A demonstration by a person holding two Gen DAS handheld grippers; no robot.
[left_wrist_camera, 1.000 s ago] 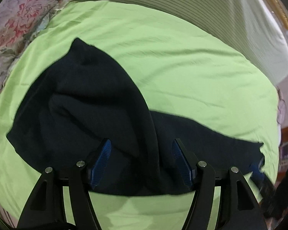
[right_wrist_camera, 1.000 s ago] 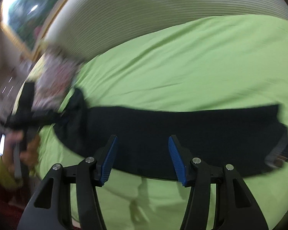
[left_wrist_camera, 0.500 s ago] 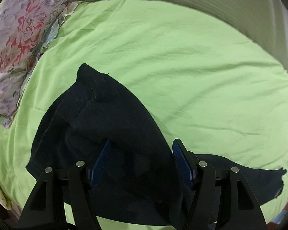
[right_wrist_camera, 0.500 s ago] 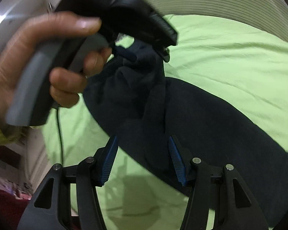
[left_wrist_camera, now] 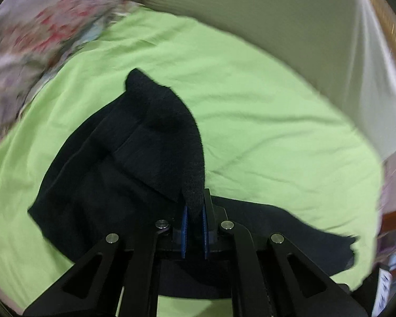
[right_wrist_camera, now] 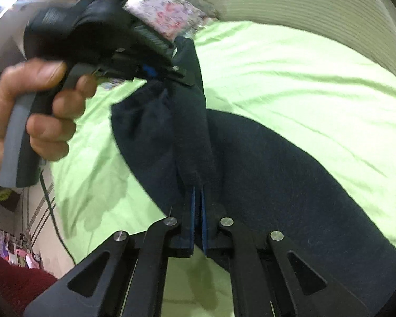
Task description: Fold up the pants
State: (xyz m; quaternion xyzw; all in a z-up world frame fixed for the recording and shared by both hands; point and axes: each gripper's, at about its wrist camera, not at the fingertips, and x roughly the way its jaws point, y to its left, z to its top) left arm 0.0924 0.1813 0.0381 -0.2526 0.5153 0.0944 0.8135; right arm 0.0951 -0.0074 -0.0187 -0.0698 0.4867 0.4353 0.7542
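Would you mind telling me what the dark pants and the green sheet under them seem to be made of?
The pants look like a soft, matte knit or fleece, dark navy: fuzzy edges, limp drape where the claws pinch them. The sheet looks like thin, smooth woven cloth, perhaps cotton, with fine sharp creases and a faint sheen.

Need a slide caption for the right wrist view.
Right tool shut on dark navy fabric pants over lime-green bedsheet.

Pants (left_wrist_camera: 134,163) lie on the bed sheet (left_wrist_camera: 264,121), pillow (left_wrist_camera: 39,39) behind them.
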